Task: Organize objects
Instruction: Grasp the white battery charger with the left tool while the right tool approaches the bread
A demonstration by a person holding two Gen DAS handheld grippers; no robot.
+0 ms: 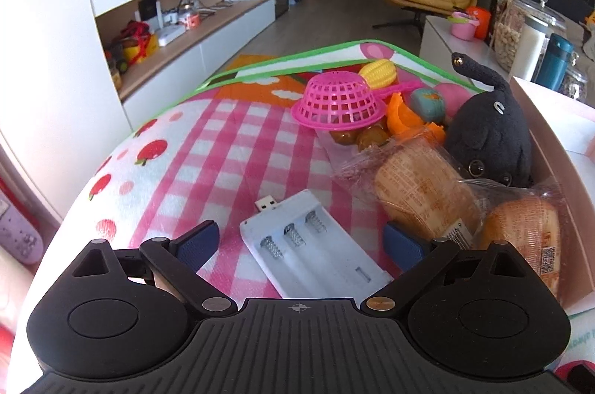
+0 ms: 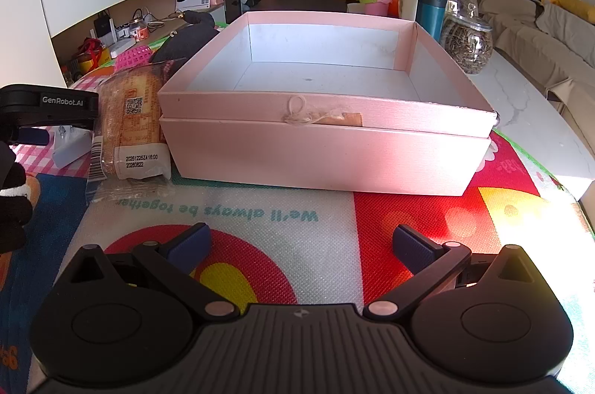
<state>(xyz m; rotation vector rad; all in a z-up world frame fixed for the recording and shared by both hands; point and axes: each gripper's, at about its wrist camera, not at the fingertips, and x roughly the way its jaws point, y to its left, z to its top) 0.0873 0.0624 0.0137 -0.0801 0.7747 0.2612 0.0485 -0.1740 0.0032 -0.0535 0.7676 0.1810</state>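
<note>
Left tongs (image 1: 301,239): spread wide, low over the play mat (image 1: 208,148), pointing forward and slightly down. The white battery charger (image 1: 316,245) lies flat on the mat between my two blue pads (image 1: 197,239), touching neither. Its three empty bays face up with their springs showing, and its USB plug points away from me. It sits skewed to the tongs' axis.

Landmark: the pink box (image 2: 327,141). It is open and empty, white inside, nested on a second pink shell, with a bit of knotted string on the near wall. It stands on the mat.

Right tongs (image 2: 301,245): also spread wide, holding nothing, level and low over the mat, facing the near wall of the box squarely from a little way back.

Left of the box, touching or nearly touching its wall: a wrapped bread loaf (image 2: 130,122), clear film, with a printed label and QR code on the end. The left wrist view shows two such loaves (image 1: 420,193) side by side. Behind the loaves, against the box's left side, a black plush toy (image 1: 487,133) sits upright. Further left of it is a pink toy colander (image 1: 336,102), upside down, resting on small toy food pieces, with yellow toy corn (image 1: 379,72) behind it.

The charger lies left of the loaves, well clear of the box. My left tongs show in the right wrist view at the far left edge, over it.

Beyond the box: glass jars (image 2: 465,48) and a teal flask (image 2: 431,9) on the white desk.
</note>
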